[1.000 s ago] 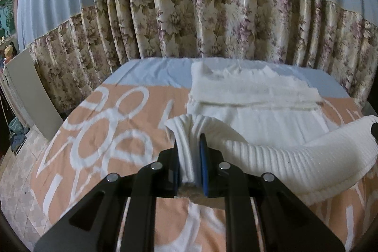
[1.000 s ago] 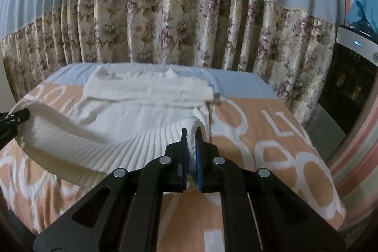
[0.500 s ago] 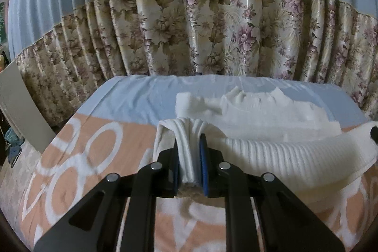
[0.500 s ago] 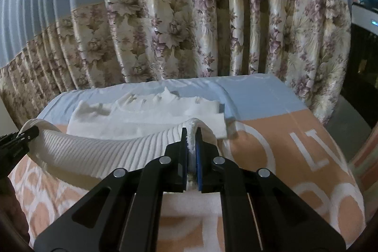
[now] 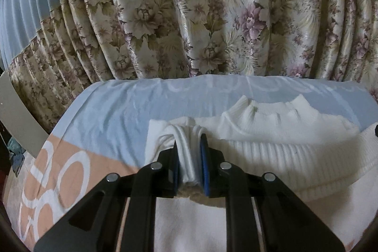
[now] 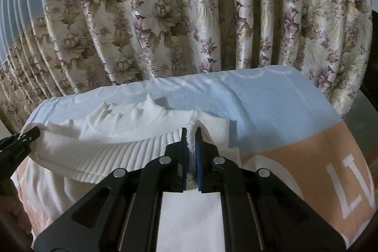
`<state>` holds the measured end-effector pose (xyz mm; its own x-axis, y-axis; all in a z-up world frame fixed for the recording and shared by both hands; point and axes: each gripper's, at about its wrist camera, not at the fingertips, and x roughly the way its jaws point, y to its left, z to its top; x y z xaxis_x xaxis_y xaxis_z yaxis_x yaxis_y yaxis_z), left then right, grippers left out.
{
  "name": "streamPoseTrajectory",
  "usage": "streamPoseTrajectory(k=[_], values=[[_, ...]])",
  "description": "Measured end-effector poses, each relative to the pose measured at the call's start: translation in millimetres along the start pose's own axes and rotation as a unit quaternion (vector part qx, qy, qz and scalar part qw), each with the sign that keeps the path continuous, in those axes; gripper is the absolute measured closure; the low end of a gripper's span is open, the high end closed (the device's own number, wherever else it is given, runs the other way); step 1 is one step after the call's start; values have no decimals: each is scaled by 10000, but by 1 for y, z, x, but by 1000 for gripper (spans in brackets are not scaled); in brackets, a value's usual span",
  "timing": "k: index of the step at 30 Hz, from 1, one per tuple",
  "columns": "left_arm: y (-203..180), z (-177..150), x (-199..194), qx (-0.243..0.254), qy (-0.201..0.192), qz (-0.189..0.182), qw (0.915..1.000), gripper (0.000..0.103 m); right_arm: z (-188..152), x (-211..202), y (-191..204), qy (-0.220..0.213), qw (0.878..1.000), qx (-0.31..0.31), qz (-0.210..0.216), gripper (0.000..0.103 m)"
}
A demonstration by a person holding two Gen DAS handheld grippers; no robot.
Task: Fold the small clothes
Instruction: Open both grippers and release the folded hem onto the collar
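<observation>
Sweater (image 5: 283, 152) is white and knitted, and it lies on a bed with a blue and peach sheet (image 5: 113, 105). Its ribbed bottom edge is lifted and stretched sideways between the two claws, just above the rest of the sweater. The neck of the sweater (image 5: 271, 108) is at the far end, close to the blue part of the sheet.

The left gripper (image 5: 189, 145) pinches the left corner of the ribbed edge. A thick bunch of white knit sits between its blue pads, and the pads press on it from both sides.

The right gripper (image 6: 191, 136) pinches the right corner of the same edge. Its pads are almost pressed together, with only a thin bit of fluffy knit between them. In the right wrist view the tip of the left claw shows at the far left, touching the other end of the ribbed edge.

Behind the bed hangs a curtain (image 6: 189, 15) with big flowers at the bottom and plain blue on top. White letters are printed on the peach part of the sheet at the right.
</observation>
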<state>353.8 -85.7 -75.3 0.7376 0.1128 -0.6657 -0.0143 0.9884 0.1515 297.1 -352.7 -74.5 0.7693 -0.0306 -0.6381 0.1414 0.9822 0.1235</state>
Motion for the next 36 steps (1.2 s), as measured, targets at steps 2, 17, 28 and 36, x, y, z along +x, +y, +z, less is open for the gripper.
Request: streamPoseTrajectory(k=[2,17,28,36], values=[[-3,3,9,31,12,29,10000,85,4,12,-1,46,10000,33,-16,97],[21,35,5,-134,-257,298,9991,31,49,22,-16,-202,9994,218,-162,55],[37,5,14,34,-8,602,9982,30,25,3,-43,-99,9989,99,-449,55],[52,-29,58,319,546,1071,9922,24,-7,3,-55,213,9989,63,-405,48]])
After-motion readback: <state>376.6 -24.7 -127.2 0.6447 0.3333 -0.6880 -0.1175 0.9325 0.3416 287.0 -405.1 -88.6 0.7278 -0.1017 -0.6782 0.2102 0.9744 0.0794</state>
